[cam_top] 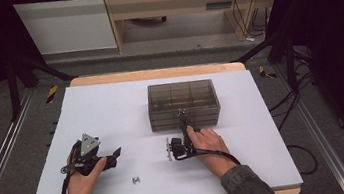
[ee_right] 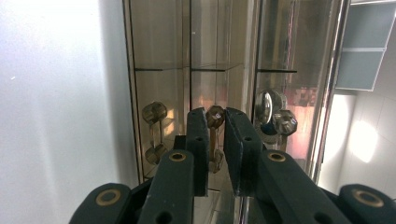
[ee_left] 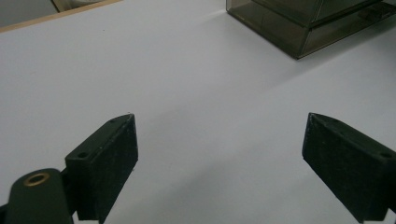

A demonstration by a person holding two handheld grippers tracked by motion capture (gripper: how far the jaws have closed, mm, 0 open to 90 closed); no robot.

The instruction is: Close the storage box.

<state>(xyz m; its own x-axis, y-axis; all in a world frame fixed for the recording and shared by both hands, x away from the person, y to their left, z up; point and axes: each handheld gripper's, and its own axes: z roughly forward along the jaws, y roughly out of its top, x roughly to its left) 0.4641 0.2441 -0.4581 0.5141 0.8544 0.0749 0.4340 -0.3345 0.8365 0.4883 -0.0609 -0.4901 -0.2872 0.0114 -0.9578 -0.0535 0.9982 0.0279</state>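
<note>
A smoky see-through compartment box (cam_top: 183,103) stands at the middle of the white table top (cam_top: 106,110); its corner shows in the left gripper view (ee_left: 299,32). My right gripper (cam_top: 182,118) lies turned on its side with its tips against the box's front wall (ee_right: 159,70). Its jaws (ee_right: 215,112) stand a narrow gap apart, and a bolt (ee_right: 215,119) shows in that gap. I cannot tell whether the pads press on anything. More bolts (ee_right: 154,133) lie inside. My left gripper (cam_top: 115,156) rests open on the table (ee_left: 220,116), holding nothing.
A small metal part (cam_top: 135,180) lies on the table between the two hands, near the front edge. Wooden shelving (cam_top: 173,6) stands beyond the table's far edge. Black frame legs and cables flank both sides.
</note>
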